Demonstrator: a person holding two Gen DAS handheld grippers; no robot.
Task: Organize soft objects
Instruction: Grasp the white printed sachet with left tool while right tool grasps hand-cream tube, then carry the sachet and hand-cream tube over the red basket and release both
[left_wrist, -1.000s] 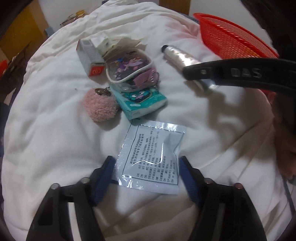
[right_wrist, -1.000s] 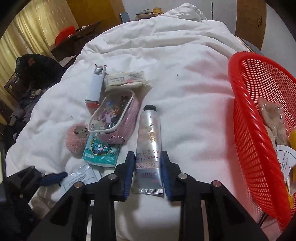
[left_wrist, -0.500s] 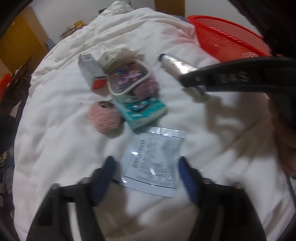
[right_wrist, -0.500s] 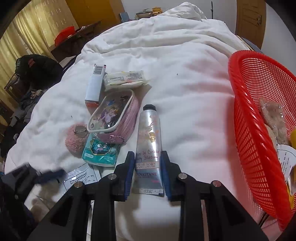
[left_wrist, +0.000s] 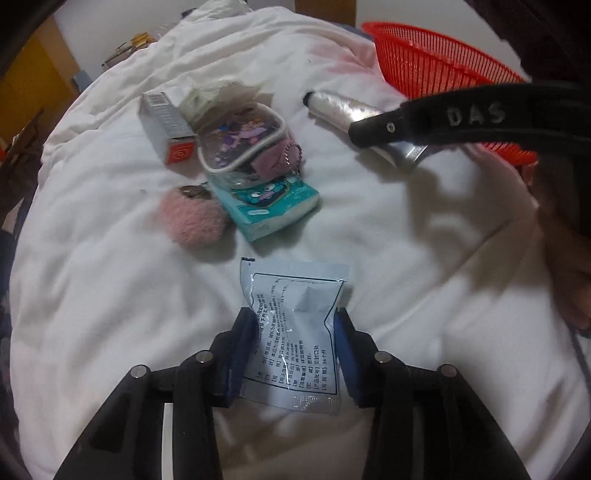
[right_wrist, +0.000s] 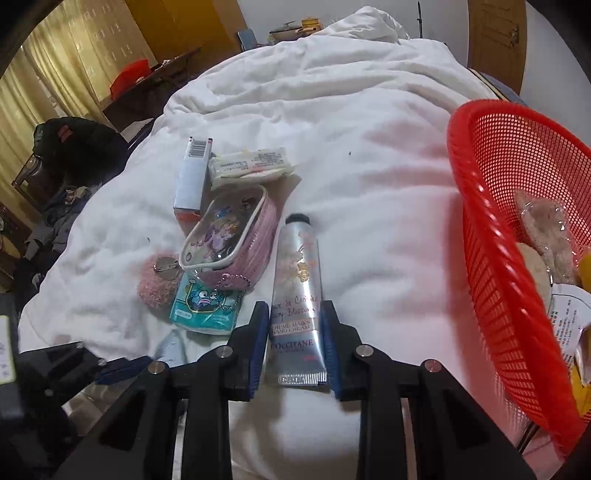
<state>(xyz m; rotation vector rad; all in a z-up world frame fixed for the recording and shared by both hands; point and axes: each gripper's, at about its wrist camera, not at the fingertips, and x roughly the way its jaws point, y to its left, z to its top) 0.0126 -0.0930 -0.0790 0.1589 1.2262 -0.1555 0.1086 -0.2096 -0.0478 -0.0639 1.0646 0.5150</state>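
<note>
Both grippers are clamped: the left gripper (left_wrist: 293, 345) pinches a crinkled silver foil sachet (left_wrist: 295, 332), the right gripper (right_wrist: 294, 341) a silver hand-cream tube (right_wrist: 297, 295), seemingly on the white duvet (right_wrist: 369, 166); farther right, a red mesh basket (right_wrist: 491, 258).

A white duvet (right_wrist: 369, 155) is filling most of the frame, with a bright red mesh basket (right_wrist: 491, 236) glowing at the right edge. Left of centre, a fuzzy pink pom-pom (left_wrist: 192, 221), a teal cartoon-printed tissue pack (left_wrist: 269, 203) and a silver floral tube (right_wrist: 297, 288) are showing, and a pale blue sachet (left_wrist: 295, 332) with black print is lying at lower centre.
</note>
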